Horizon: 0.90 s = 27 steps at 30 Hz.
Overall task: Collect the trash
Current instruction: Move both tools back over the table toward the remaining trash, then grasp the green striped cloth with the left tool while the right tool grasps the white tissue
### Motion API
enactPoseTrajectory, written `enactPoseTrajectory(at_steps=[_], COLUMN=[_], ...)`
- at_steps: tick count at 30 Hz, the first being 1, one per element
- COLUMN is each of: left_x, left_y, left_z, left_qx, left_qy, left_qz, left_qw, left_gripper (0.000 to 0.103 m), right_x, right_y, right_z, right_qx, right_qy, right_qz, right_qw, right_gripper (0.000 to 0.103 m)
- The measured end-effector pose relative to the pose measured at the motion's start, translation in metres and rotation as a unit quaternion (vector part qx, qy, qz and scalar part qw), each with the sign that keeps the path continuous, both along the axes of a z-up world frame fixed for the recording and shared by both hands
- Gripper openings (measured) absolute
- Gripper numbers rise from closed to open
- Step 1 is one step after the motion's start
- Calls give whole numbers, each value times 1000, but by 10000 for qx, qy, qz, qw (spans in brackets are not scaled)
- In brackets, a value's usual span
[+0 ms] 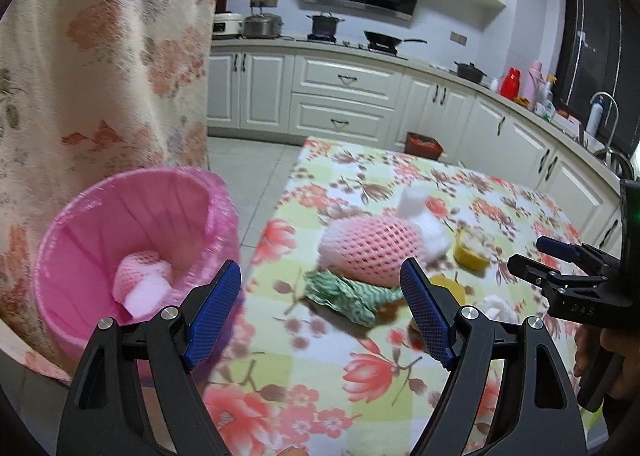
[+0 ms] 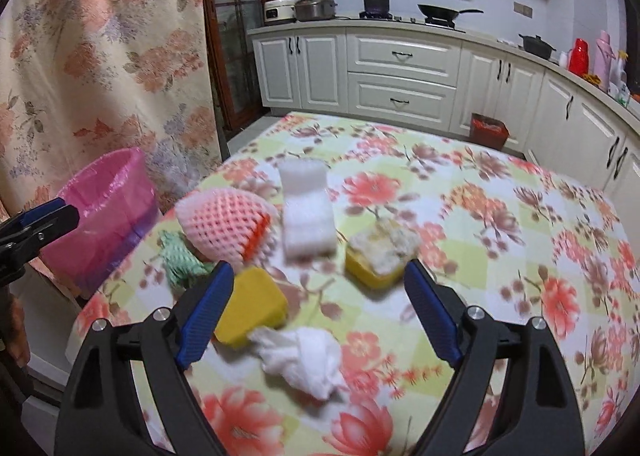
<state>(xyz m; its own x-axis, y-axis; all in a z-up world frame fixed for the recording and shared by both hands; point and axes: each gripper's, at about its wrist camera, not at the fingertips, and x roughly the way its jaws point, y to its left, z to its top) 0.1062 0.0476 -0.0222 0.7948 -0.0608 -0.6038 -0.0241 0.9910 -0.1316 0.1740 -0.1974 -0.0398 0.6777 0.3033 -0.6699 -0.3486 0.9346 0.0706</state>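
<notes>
With both my left gripper [image 1: 320, 312] and right gripper [image 2: 320, 310] spread and empty, I judge I'm between pickups: next, pinch the crumpled white tissue [image 2: 304, 360] at lower centre, then carry it to the pink-lined bin [image 2: 106, 211] at left.

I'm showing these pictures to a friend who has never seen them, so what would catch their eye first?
Probably the pink foam fruit net lying among scattered trash on the flowered tablecloth. Next, the pink-lined bin beside the table's left edge, already holding foam scraps. Both the left gripper and right gripper hang open and empty above the table.
</notes>
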Motion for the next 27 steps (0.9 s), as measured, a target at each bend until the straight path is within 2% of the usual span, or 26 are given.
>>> enactPoseTrajectory(at_steps=[9,17,22,26,27], left_x=[26,46,58,64,65], left_y=[-17,-25,-27,-31,-32], left_z=[-33,-58,-71,-77,-78], left_qx=[-12,-56,-68,-62,-51], left_qy=[418,751,942,1026,1051], left_qz=[-219,-352,-386,-438,-454], left_qw=[9989,9965,9948,9937,9934], left_gripper=[76,66,65,61,61], right_x=[-9,-10,-8,-7,-7], right_y=[-11,-4,2,7,8], right_z=[-27,-46,-56,-63,-65], right_qx=[-107,-237,-371,-455,-475], right_qy=[279,482,615,688,700], right_qz=[-30,67,118,170,180], right_qw=[9996,9985,9973,9964,9963], right_gripper=[85,85,84,82,79])
